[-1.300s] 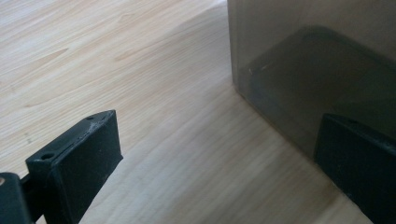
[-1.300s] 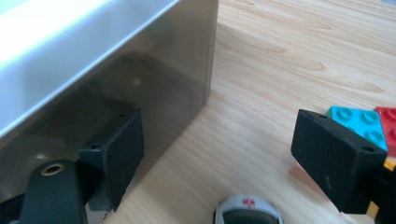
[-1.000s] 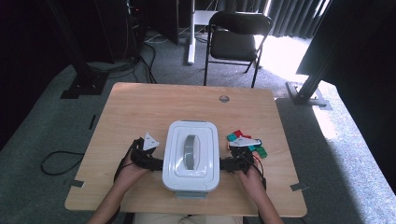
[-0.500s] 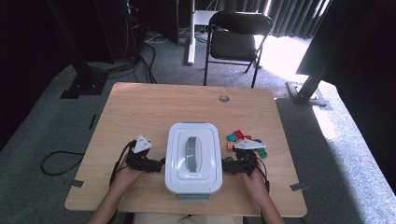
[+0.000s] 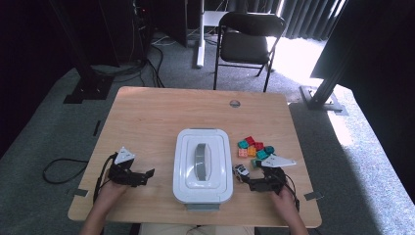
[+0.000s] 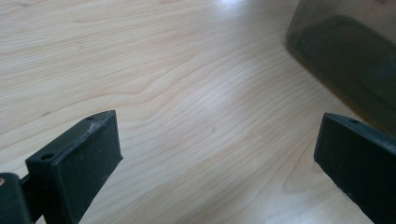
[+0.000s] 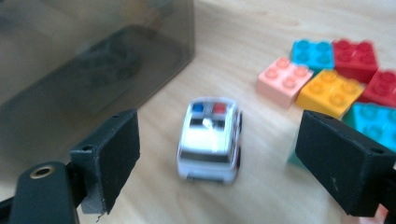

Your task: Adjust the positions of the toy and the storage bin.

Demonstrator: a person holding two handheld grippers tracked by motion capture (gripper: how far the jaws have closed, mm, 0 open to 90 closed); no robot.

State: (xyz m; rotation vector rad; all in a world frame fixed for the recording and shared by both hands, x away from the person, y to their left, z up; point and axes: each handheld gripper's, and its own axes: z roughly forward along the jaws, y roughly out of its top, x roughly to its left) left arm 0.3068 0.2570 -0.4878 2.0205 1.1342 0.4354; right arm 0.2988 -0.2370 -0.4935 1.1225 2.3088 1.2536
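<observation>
Toy police car stands on the table between the wide-spread, unclenched jaws of the right tongs, untouched, just beside the lidded storage box. Left tongs, likewise released, point at bare wood on the box's other side. Farther off lie coloured building blocks. Judged progress: early; nothing is grasped, the lid stays on, and the toys remain outside.

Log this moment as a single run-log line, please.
left claw: open over bare table | right claw: open, jaws either side of toy police car, not gripping | lidded box: closed | bricks: loose beside box
</observation>
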